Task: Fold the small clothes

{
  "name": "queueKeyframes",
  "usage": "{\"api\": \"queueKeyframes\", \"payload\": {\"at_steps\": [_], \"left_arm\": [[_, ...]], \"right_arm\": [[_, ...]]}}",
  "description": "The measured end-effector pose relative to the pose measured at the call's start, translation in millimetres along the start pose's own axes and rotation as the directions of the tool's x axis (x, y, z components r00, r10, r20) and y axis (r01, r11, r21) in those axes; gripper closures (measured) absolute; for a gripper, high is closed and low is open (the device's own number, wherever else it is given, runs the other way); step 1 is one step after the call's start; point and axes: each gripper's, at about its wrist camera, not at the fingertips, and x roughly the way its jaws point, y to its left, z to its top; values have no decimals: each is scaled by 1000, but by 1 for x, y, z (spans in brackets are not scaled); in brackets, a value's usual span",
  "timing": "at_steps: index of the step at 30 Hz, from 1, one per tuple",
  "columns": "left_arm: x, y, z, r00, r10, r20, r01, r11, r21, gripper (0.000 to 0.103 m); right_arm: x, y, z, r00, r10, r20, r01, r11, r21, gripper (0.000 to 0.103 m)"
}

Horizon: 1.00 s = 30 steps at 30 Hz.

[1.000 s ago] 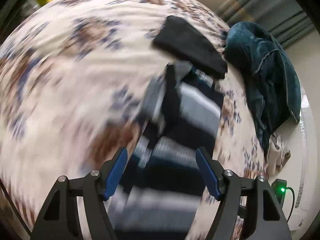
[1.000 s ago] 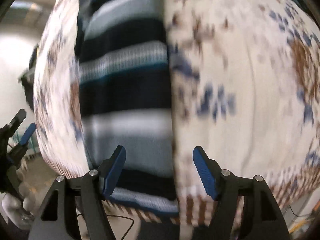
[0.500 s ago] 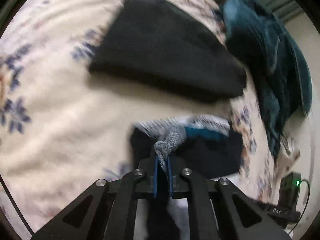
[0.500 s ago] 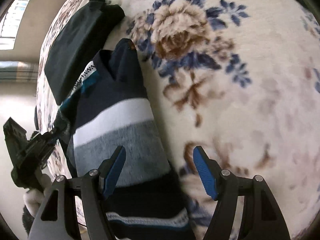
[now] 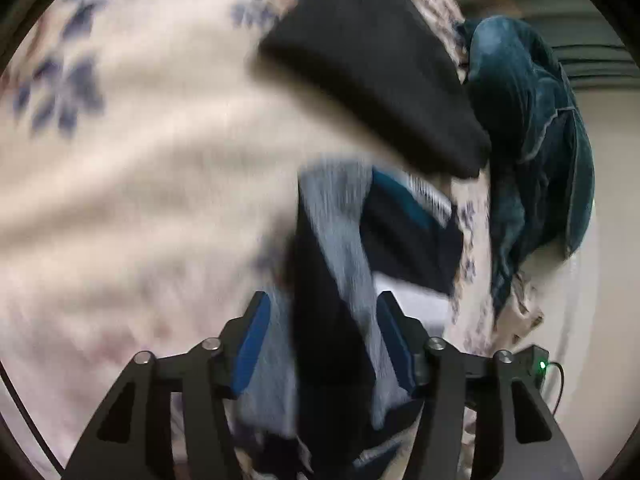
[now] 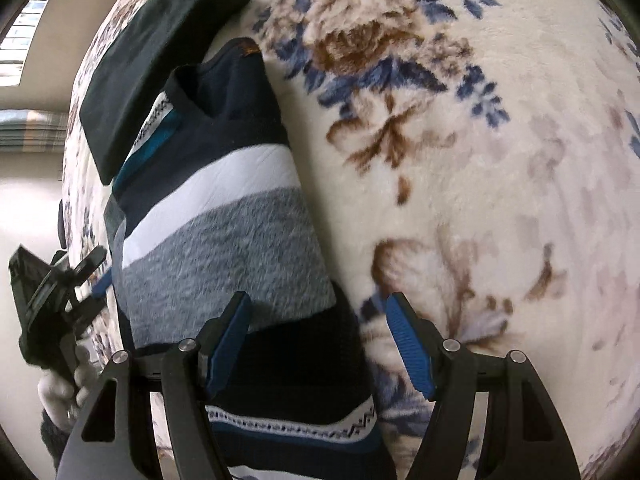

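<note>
Mid-fold: striped sweater (image 6: 224, 240) on floral blanket (image 6: 480, 160), left-centre of frame, beside folded black garment (image 6: 152, 64). Left gripper (image 5: 324, 344) jaws apart, sleeve fabric between, grip unclear. Right gripper (image 6: 320, 344) jaws apart over hem. Next, likely: clamp, fold across.

A cream floral blanket (image 6: 500, 184) covers the bed; a bright window (image 6: 24, 28) sits upper left.

Striped garment (image 6: 224, 240): knitted cloth, grey band fuzzy, white band smooth; black folded garment (image 6: 148, 60): matt, flat-woven cloth; floral blanket (image 6: 460, 160): plush, fleecy pile; teal fabric (image 5: 532, 152): velvety with a soft sheen; gripper fingers (image 6: 408, 346): ribbed blue pads, matt black plastic frames, metal screws
</note>
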Motion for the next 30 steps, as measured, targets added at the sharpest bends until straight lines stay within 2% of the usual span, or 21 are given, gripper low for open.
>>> {"api": "queueKeyframes", "payload": {"at_steps": [2,3,4,7,9,12,13,14,16,18,20,21,22,23,24,26,27,28,29,30], "left_arm": [[13,-1,-13,999,3,-45,-3,1000,-4,52],[13,-2,-19,999,20,-29,-20,1000,7,65],[9,-6,-24,1000,20,11,-20,999,29,94],[-12,-12,-23,992,67,104,-74,995,70,95],[-8,-1,-15,990,108,94,-114,992,55,95],[-1,15,-9,999,31,16,-31,999,-20,89],[-3,15,-9,1000,-4,-10,4,999,-36,79],[-4,14,-12,999,-28,-24,27,999,-45,73],[-10,11,-22,994,-104,-40,102,993,-64,45],[-9,8,-34,988,-143,-63,138,987,-82,44],[-7,5,-47,992,-117,-53,115,992,-52,46],[-6,1,-52,997,-66,-35,65,998,-24,78],[-8,1,-55,999,25,-22,-25,1000,17,96],[-12,1,-55,995,98,14,-98,994,55,96],[-15,4,-53,992,122,26,-123,990,62,93],[-14,12,-46,996,93,-14,-93,995,30,88],[-17,14,-43,998,60,-11,-60,998,-11,71],[-20,13,-40,1000,29,4,-29,999,-40,42],[-22,14,-39,1000,9,12,-8,999,-38,33],[-21,9,-35,1000,1,20,-1,1000,-28,30]], "right_arm": [[-2,0,-5,1000,9,-2,-9,1000,10,31],[-5,0,-9,1000,16,-5,-16,1000,16,31],[-3,1,-9,1000,20,-9,-20,1000,22,31],[1,0,-8,1000,18,-16,-17,999,39,31],[2,1,-8,1000,24,-18,-23,999,48,31],[3,4,-12,1000,8,-21,-8,1000,28,31],[2,3,-14,1000,2,-24,-1,1000,20,31],[2,5,-17,1000,-3,-25,3,1000,15,31],[-6,-3,-25,1000,-5,-25,5,1000,12,31],[-5,-5,-31,999,-20,-30,20,1000,19,31],[-2,-12,-37,999,-22,-40,23,999,33,31],[1,-16,-41,998,-20,-51,23,999,45,31],[5,-21,-46,998,-17,-65,21,998,62,31],[8,-24,-49,997,-12,-74,18,997,76,31],[10,-28,-53,997,-10,-77,16,996,88,31],[9,-32,-58,997,-14,-75,21,995,100,31],[8,-35,-60,997,-14,-70,21,994,108,31],[7,-36,-61,998,-16,-67,24,992,121,31],[8,-38,-61,998,-19,-66,27,991,132,31],[8,-41,-61,998,-19,-66,29,989,147,31]]}}
